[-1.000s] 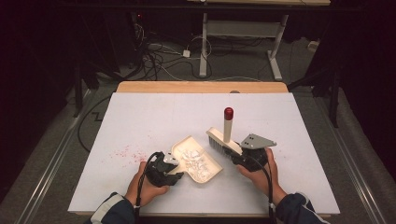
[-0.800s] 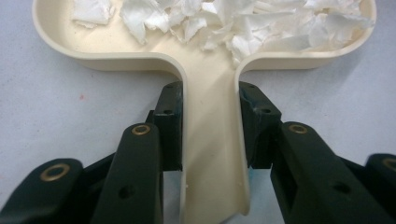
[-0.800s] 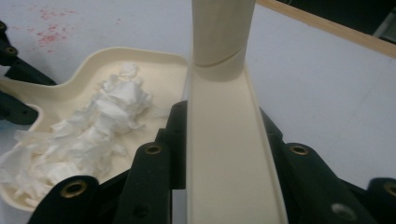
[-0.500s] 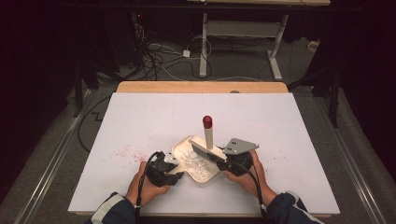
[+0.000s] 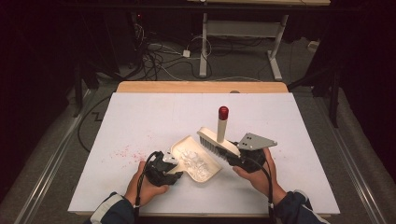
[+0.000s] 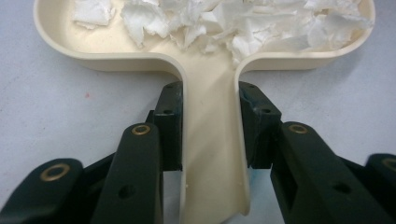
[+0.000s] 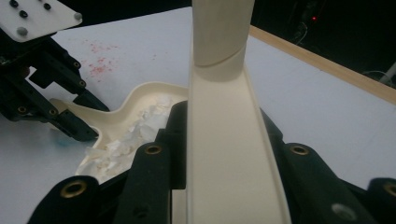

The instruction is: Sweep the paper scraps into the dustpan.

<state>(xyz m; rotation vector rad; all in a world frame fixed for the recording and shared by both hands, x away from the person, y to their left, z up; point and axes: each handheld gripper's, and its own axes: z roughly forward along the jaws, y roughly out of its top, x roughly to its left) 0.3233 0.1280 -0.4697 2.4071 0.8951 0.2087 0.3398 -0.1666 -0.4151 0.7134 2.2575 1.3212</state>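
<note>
Paper scraps (image 5: pixel 194 161) are gathered in a dustpan (image 5: pixel 198 157) pinched by the left tongs (image 6: pixel 210 126); the brush (image 5: pixel 219 140), clamped by the right tongs (image 7: pixel 219 140), is best swept low across the bench (image 5: pixel 289 121).

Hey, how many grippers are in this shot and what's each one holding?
2. The left gripper sits near the table's front edge, clamped on the dustpan handle. The right gripper, just right of the pan, is clamped on the brush, held beside the pan's paper scraps.
</note>
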